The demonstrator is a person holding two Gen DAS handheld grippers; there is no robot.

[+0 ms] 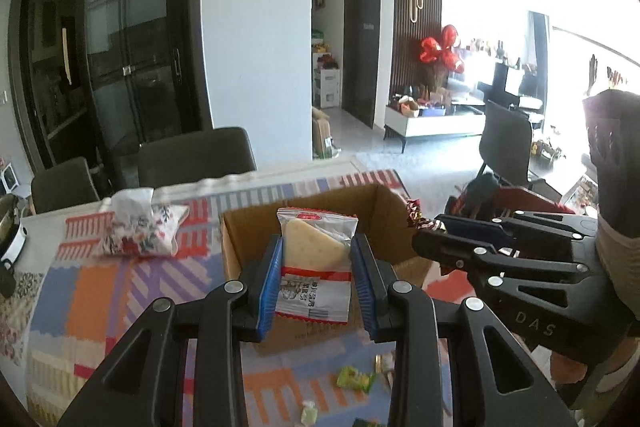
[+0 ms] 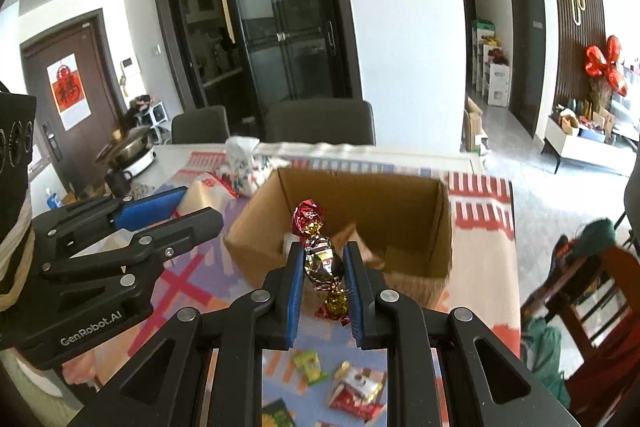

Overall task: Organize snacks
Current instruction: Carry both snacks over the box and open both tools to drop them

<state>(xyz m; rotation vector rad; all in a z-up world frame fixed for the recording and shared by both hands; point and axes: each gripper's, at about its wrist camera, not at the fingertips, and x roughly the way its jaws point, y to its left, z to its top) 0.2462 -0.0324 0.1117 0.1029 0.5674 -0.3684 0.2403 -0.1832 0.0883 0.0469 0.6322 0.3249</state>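
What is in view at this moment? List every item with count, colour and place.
cardboard box: one, brown, open on the patterned tablecloth
cracker packet: one, white and red, between the left gripper's pads
foil candy: one, red and gold, between the right gripper's pads
loose snacks: several, green, red, gold, on the cloth at the near edge
floral pouch: one, white, left of the box
chairs: two, dark, behind the table
left gripper: black, blue pads, shut
right gripper: black, blue pads, shut
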